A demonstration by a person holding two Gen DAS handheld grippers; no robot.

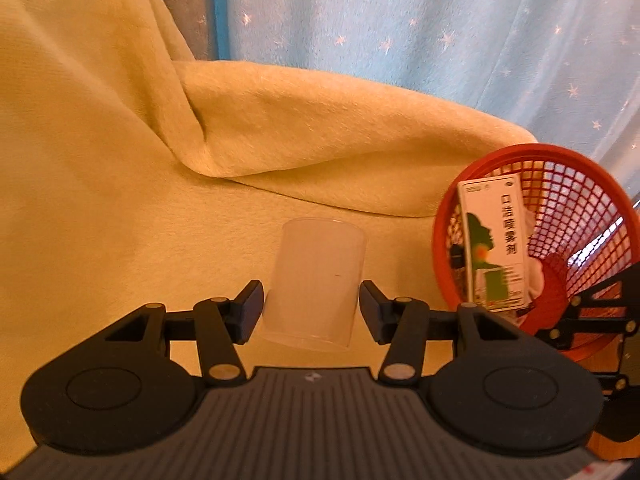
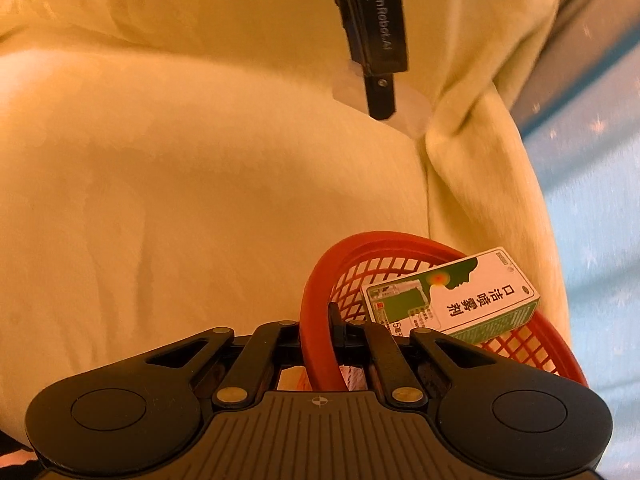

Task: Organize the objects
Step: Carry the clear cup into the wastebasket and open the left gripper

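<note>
My left gripper [image 1: 311, 307] brackets the clear plastic cup [image 1: 316, 284] lying on yellow fleece, fingers spread, not yet clamped. My right gripper [image 2: 320, 330] pinches the red mesh basket's [image 1: 584, 216] rim at five o'clock, steadying it.

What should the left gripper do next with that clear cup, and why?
Probably close the left gripper on the clear plastic cup. Its fingers sit either side of the cup with small gaps, so it looks unheld, while the right gripper is clamped on the red basket rim, steadying it to receive the cup.
</note>
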